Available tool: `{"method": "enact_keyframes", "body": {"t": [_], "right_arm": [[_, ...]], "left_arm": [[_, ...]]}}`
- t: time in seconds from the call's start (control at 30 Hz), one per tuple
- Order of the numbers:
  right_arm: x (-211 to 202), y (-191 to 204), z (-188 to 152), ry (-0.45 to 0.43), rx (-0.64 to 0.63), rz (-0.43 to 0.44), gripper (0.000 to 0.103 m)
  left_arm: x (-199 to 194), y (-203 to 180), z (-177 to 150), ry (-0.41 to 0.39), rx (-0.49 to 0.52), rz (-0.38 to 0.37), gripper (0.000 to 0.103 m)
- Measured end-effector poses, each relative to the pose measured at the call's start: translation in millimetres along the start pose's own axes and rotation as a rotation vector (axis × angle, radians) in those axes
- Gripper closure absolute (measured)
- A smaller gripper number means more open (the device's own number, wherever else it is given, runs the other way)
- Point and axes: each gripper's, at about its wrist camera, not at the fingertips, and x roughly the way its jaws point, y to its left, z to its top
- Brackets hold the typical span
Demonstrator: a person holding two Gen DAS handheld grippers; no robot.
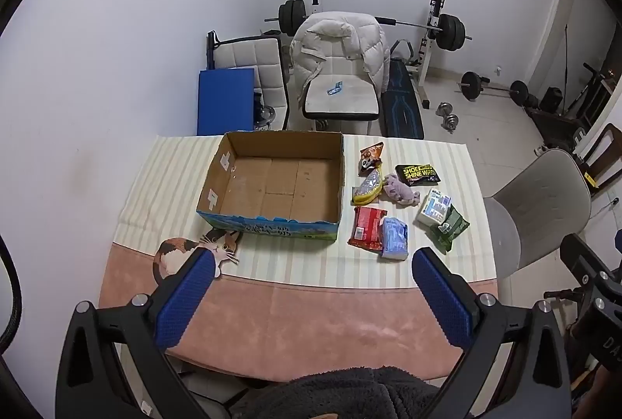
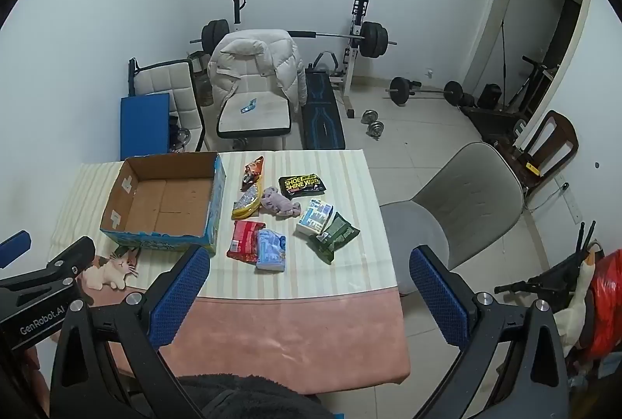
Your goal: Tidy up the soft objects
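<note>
An empty open cardboard box (image 1: 272, 185) (image 2: 163, 203) stands on the striped tablecloth (image 1: 291, 263). To its right lie several soft packets: a red pack (image 1: 366, 227) (image 2: 244, 239), a light blue pack (image 1: 394, 238) (image 2: 271, 250), a purple cloth (image 1: 400, 190) (image 2: 280, 203), a black wipes pack (image 1: 418, 173) (image 2: 303, 182), a white-blue pack (image 1: 433, 207) (image 2: 315, 217), a green pack (image 1: 449, 226) (image 2: 335, 236), a yellow pouch (image 1: 367, 187) (image 2: 247, 205) and an orange snack bag (image 1: 371, 154) (image 2: 252, 172). My left gripper (image 1: 311, 263) and right gripper (image 2: 309, 261) are open, empty, above the near table edge.
A grey chair (image 2: 458, 209) stands right of the table. A white chair with a jacket (image 1: 338, 69) and weight equipment (image 1: 447, 30) stand behind. A cat picture (image 1: 194, 250) is on the cloth near the box. The left gripper body (image 2: 39, 287) shows in the right wrist view.
</note>
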Motion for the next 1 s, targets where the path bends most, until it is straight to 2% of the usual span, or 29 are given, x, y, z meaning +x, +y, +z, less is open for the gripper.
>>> {"method": "enact_keyframes", "body": {"t": [0.17, 0.47, 0.6, 1.0], "right_arm": [[0, 2, 2, -0.005, -0.002, -0.006, 0.0], [3, 6, -1, -0.002, -0.005, -0.005, 0.0], [8, 5, 10, 0.007, -0.005, -0.003, 0.0], [13, 2, 8, 0.024, -0.003, 0.005, 0.0]], "left_arm": [[2, -4, 0, 0.001, -0.002, -0.002, 0.0], [4, 16, 8, -0.006, -0.016, -0.013, 0.0], [3, 13, 7, -0.006, -0.009, -0.009, 0.0], [16, 11, 6, 0.011, -0.024, 0.003, 0.0]]}}
